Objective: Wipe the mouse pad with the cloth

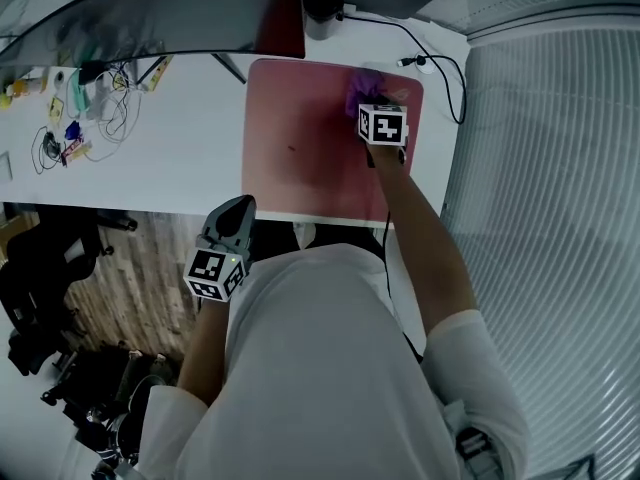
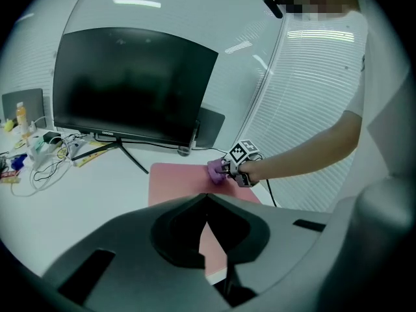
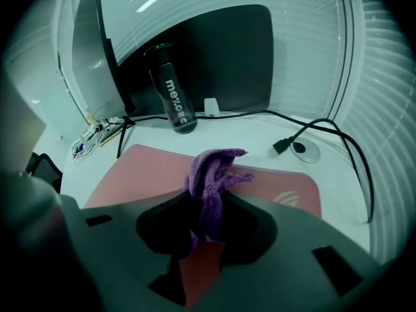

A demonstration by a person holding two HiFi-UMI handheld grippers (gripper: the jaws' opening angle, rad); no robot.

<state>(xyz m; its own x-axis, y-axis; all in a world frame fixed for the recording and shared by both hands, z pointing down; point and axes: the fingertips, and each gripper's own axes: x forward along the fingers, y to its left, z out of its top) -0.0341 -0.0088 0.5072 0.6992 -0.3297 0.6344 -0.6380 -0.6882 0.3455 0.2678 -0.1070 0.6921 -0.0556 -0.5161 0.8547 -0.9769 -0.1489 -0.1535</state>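
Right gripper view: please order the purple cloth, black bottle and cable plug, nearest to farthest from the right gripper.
1. Purple cloth, clamped in the right gripper.
2. Cable plug, ahead on the right, beyond the mouse pad.
3. Black bottle, farther back on the left.

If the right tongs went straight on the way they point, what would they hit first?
Probably the black cylinder standing beyond the pink mouse pad, though depth is unclear. The right tongs grip the purple cloth.
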